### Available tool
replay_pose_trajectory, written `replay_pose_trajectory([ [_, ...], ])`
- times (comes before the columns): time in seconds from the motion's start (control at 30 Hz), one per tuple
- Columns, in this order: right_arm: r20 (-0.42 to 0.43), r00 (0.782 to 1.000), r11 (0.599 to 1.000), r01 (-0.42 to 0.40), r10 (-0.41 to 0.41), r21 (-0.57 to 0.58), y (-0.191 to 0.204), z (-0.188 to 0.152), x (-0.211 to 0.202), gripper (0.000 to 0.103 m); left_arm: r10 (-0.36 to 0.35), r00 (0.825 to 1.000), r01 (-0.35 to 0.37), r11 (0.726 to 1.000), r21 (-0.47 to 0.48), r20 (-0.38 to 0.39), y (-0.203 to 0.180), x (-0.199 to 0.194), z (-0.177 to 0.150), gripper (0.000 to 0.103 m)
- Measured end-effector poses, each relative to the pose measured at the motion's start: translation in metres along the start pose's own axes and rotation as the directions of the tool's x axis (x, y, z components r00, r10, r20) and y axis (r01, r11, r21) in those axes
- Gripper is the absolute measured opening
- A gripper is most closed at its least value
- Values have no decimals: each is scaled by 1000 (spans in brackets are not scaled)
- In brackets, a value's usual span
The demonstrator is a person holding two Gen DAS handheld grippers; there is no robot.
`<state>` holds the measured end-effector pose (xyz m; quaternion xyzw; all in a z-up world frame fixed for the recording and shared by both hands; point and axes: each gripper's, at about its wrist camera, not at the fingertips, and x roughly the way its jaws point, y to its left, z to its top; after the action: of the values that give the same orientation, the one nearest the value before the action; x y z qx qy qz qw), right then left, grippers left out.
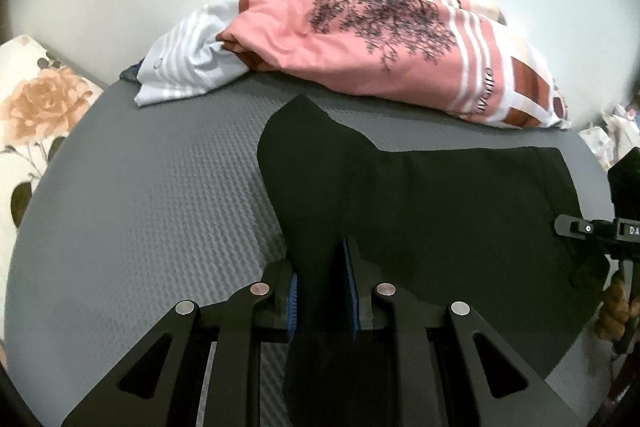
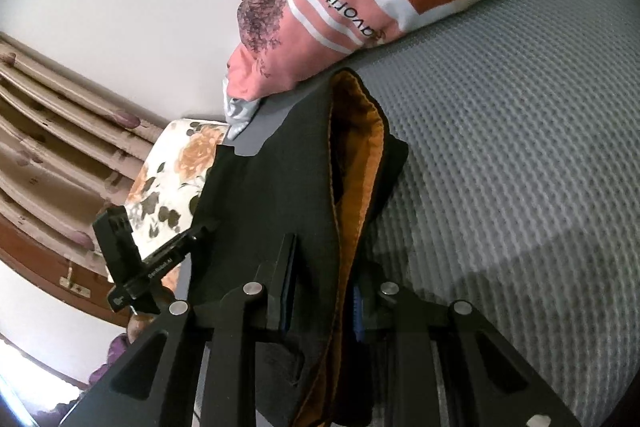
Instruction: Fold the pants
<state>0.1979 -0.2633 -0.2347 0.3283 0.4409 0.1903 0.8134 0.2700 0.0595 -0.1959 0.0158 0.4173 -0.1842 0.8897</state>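
Grey textured bed mattress against a white wall carries the black pants, spread from centre toward 3 o'clock in the left wrist view. The left gripper has its jaws narrowed on a pinch of the dark cloth; the right gripper likewise clamps the waistband end, where an orange lining gapes open. To fold cleanly, both ends probably need lifting together, level and taut, edges matched before release. A pink printed pillow lies at 12 o'clock. No containers are visible.
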Motion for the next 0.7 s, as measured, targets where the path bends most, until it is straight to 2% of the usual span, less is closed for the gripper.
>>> replay_pose_trajectory([
  [0.3, 55, 993, 990, 111, -106, -82, 15, 7, 14, 21, 67, 996, -68, 998, 10, 54, 4, 11, 2, 20],
  [0.43, 68, 989, 986, 135, -128, -99, 20, 8, 18, 21, 94, 992, -96, 995, 20, 81, 2, 13, -1, 21],
  [0.7, 83, 983, 976, 174, -165, -128, 28, 10, 25, 22, 87, 992, -88, 996, -1, 92, 6, 14, -2, 21],
])
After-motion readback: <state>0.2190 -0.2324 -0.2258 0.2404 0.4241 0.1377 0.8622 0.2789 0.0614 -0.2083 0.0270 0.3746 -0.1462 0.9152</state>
